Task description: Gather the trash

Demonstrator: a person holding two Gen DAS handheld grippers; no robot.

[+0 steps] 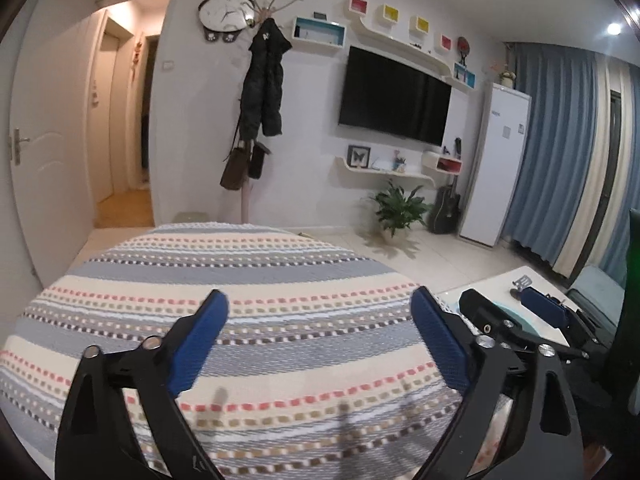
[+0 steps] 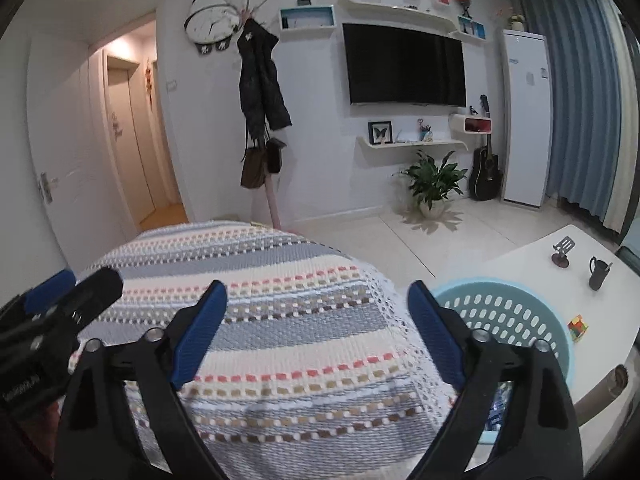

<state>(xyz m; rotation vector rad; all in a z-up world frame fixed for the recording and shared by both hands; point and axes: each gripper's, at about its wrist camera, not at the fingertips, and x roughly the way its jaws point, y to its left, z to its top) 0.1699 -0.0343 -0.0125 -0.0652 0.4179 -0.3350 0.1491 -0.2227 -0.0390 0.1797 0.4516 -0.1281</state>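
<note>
A light blue perforated basket (image 2: pixel 516 316) stands on the white table (image 2: pixel 532 256) at the right, partly behind my right gripper's finger; its rim also shows in the left wrist view (image 1: pixel 516 316). My left gripper (image 1: pixel 320 304) is open and empty above a striped woven cover (image 1: pixel 256 280). My right gripper (image 2: pixel 318 296) is open and empty above the same cover (image 2: pixel 280 280), its right finger beside the basket. Each gripper shows in the other's view: the right one (image 1: pixel 508 308) and the left one (image 2: pixel 68 292). No loose trash is plainly visible on the cover.
On the white table stand a black mug (image 2: pixel 598 274), a small dark stand (image 2: pixel 562 254) and a colourful cube (image 2: pixel 578 327). Beyond are a tiled floor, a potted plant (image 2: pixel 434 180), a coat rack (image 2: pixel 262 92), a wall TV (image 2: pixel 404 66), a guitar and an open doorway (image 2: pixel 136 132).
</note>
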